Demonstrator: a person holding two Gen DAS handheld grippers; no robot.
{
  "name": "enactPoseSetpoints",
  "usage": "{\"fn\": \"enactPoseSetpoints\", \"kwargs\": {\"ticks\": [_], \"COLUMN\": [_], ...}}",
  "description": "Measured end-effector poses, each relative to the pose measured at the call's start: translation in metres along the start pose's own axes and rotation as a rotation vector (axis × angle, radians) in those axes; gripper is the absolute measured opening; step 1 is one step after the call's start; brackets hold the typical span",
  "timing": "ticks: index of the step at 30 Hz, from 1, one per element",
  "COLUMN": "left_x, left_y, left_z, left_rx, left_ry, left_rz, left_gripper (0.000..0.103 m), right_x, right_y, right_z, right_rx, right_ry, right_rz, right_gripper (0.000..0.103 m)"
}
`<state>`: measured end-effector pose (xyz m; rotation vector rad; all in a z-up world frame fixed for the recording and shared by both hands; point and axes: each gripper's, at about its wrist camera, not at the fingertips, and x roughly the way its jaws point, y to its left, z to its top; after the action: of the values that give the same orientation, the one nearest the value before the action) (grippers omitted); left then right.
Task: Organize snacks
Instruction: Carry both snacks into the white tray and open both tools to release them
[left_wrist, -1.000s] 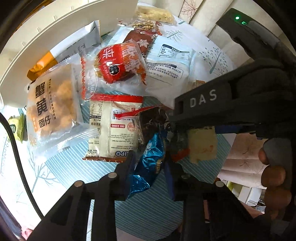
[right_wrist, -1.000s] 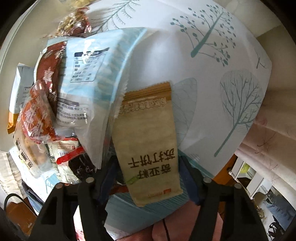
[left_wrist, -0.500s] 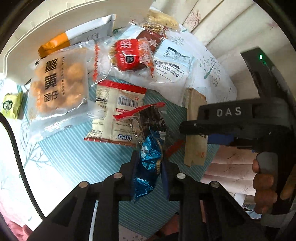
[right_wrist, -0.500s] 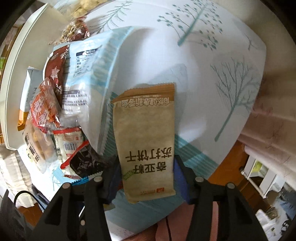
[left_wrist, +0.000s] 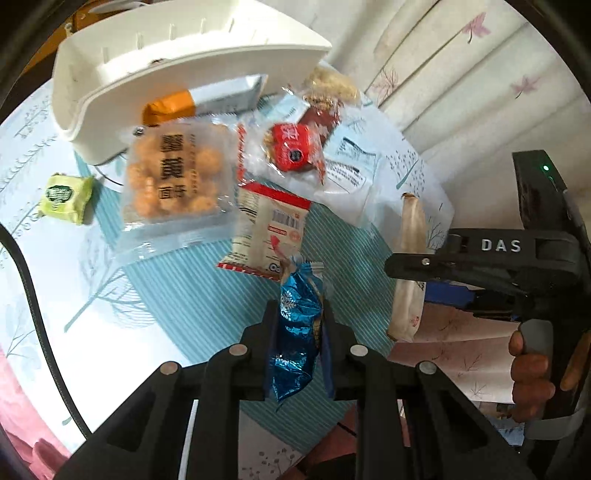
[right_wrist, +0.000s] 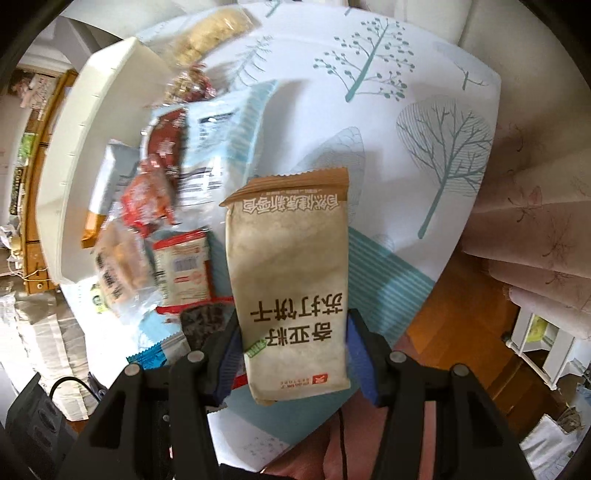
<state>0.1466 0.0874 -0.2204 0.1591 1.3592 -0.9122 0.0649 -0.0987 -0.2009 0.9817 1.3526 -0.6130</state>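
1. The left tongs pinch a crinkled blue foil packet between their pads; the packet hangs above the striped teal part of the surface, clear of the pile.
2. The right tongs clamp the lower end of a tan cracker packet, which stands up away from the surface; in the left wrist view the same packet shows edge-on in the right tongs, with the person's hand on the grip.
3. The remaining snacks lie in a heap beside a white tray: a clear bag of orange balls, a red-wrapped snack, a red-and-white packet and a pale blue pouch; some overlap.
4. A small green packet lies alone, well apart from the heap, near the tray's corner.
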Motion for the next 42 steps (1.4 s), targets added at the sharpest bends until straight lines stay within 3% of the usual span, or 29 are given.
{"fn": "enactPoseSetpoints", "kwargs": {"ticks": [7, 23, 34, 42], "left_x": [-0.030, -0.097, -0.129, -0.128], "left_y": [0.008, 0.024, 0.037, 0.055], "left_z": [-0.003, 0.042, 0.099, 0.141], "left_rx": [-0.024, -0.117, -0.165, -0.235], "left_ry": [-0.039, -0.176, -0.262, -0.326], "left_rz": [0.002, 0.016, 0.087, 0.134], "left_gripper": [0.018, 0.017, 0.017, 0.018], "right_x": [-0.019, -0.044, -0.070, -0.075], "right_y": [0.017, 0.065, 0.117, 0.149], "right_z": [-0.012, -0.012, 0.024, 0.062], "right_rx": [-0.031, -0.165, -0.271, -0.330], "right_ry": [-0.034, -0.058, -0.094, -0.108], "right_rz": [0.047, 0.134, 0.206, 0.230], "right_gripper": [0.053, 0.053, 0.054, 0.054]}}
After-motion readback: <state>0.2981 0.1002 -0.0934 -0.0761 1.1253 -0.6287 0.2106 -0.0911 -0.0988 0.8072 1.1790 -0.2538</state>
